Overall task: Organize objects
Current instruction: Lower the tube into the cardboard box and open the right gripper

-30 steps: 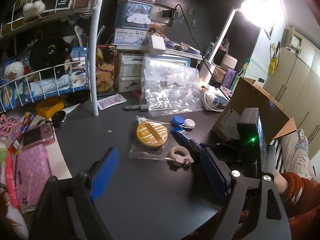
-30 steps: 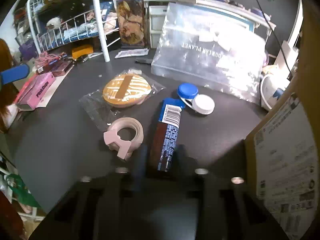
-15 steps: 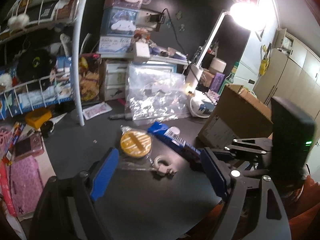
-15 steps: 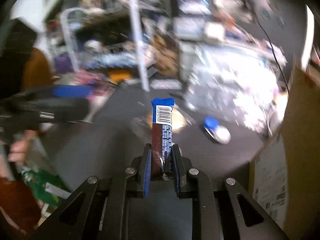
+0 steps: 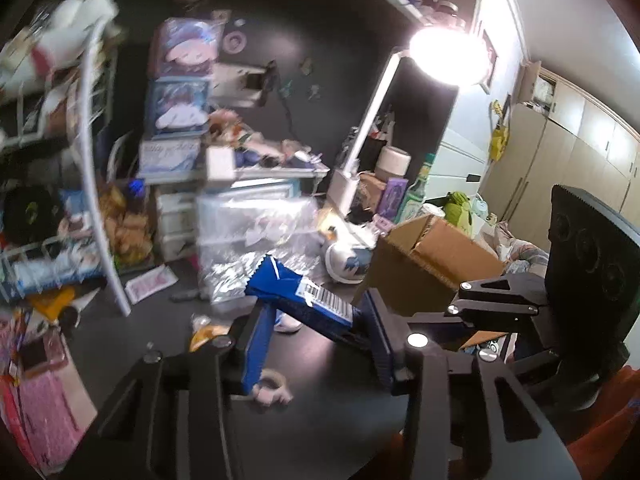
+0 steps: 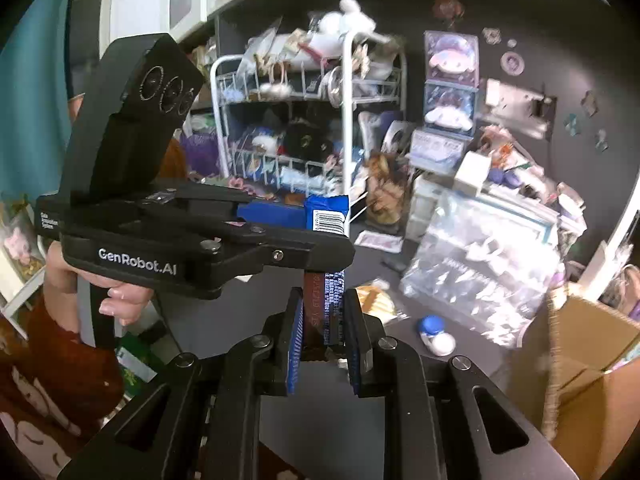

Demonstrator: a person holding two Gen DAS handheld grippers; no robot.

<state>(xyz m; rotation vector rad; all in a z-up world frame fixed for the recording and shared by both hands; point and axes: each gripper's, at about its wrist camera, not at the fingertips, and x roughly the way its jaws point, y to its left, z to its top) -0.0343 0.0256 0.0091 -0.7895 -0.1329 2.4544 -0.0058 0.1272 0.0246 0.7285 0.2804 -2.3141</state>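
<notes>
A blue-and-brown wrapped snack bar (image 6: pixel 325 294) is held up above the black desk (image 6: pixel 320 420). My right gripper (image 6: pixel 324 304) is shut on its near end. The bar's barcode end (image 5: pixel 308 304) lies between the blue pads of my left gripper (image 5: pixel 316 312), whose jaws are closing and touch the wrapper on both sides. In the right wrist view the left gripper (image 6: pixel 296 228) crosses the bar from the left, with a person's hand (image 6: pixel 116 292) on its handle. The desk below holds a pink tape ring (image 5: pixel 272 390) and a bagged round cookie (image 6: pixel 376 300).
An open cardboard box (image 5: pixel 424 264) stands at the desk's right. A clear zip bag (image 6: pixel 480 276) leans at the back, with a blue-and-white lens case (image 6: pixel 436 338) in front. A white wire rack (image 6: pixel 304 128) fills the left; a bright lamp (image 5: pixel 444 52) shines above.
My right gripper lifted the snack bar off the desk. Both grippers rose, and the left one's jaws narrowed from wide open onto the bar's far end.
</notes>
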